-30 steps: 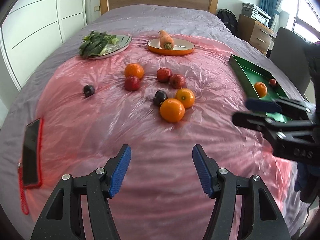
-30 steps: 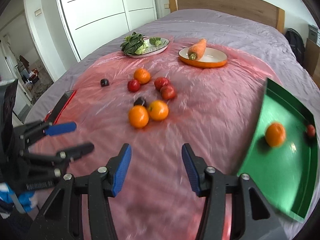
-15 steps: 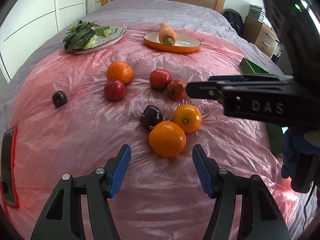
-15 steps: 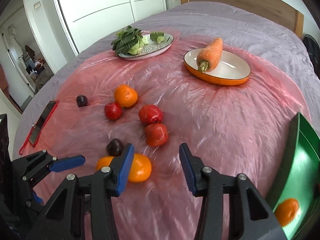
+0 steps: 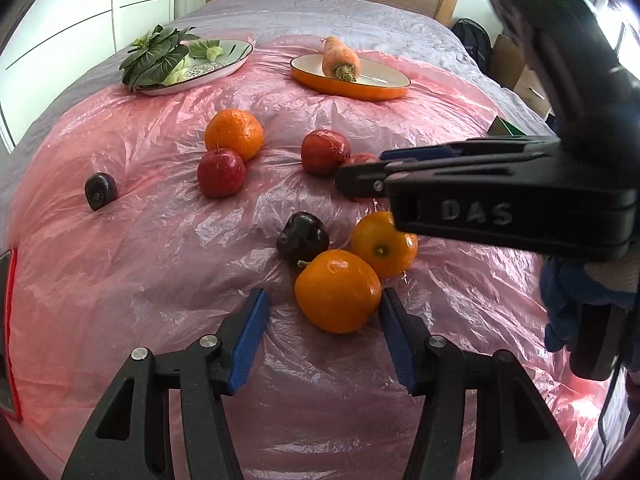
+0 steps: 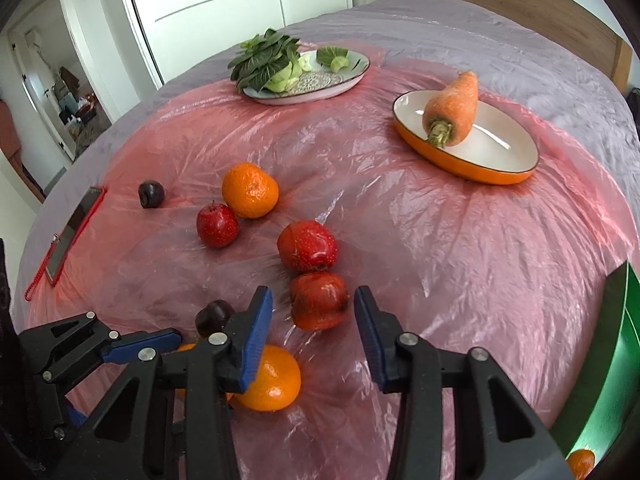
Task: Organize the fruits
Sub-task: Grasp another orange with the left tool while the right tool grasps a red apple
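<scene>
From the left wrist camera, the left tongs (image 5: 322, 332) stand wide apart over the pink plastic sheet (image 5: 120, 280) that covers the bed, with a large orange (image 5: 337, 291) sitting just in front of the gap between the blue pads; the right pad is almost at the orange's side, the left pad apart from it. Touching that orange behind are a second orange (image 5: 382, 245) and a dark plum (image 5: 303, 238). Farther back lie a red apple (image 5: 221, 173) touching a third orange (image 5: 234, 133), another red apple (image 5: 325, 152), and a lone dark plum (image 5: 100, 191) off to the left. At the far end a plate of leafy greens (image 5: 230, 62) and an orange dish (image 5: 352, 88) holding a carrot (image 5: 339, 60) rest on the sheet. The right tongs (image 5: 360, 178) reach in from the right, seen side-on, their tips over a partly hidden red fruit. From the right wrist camera, the right tongs (image 6: 314, 332) are apart, a dark red apple (image 6: 318, 306) lying between and just ahead of the pads, untouched. A brighter red apple (image 6: 307, 246) sits just behind it. The left tongs (image 6: 140, 346) show at lower left, apart, near an orange (image 6: 270, 380) and a plum (image 6: 212, 316). A green tray (image 6: 612, 360) stands at the right edge with an orange (image 6: 580, 462) inside, and a phone (image 6: 72, 236) lies at the left.
</scene>
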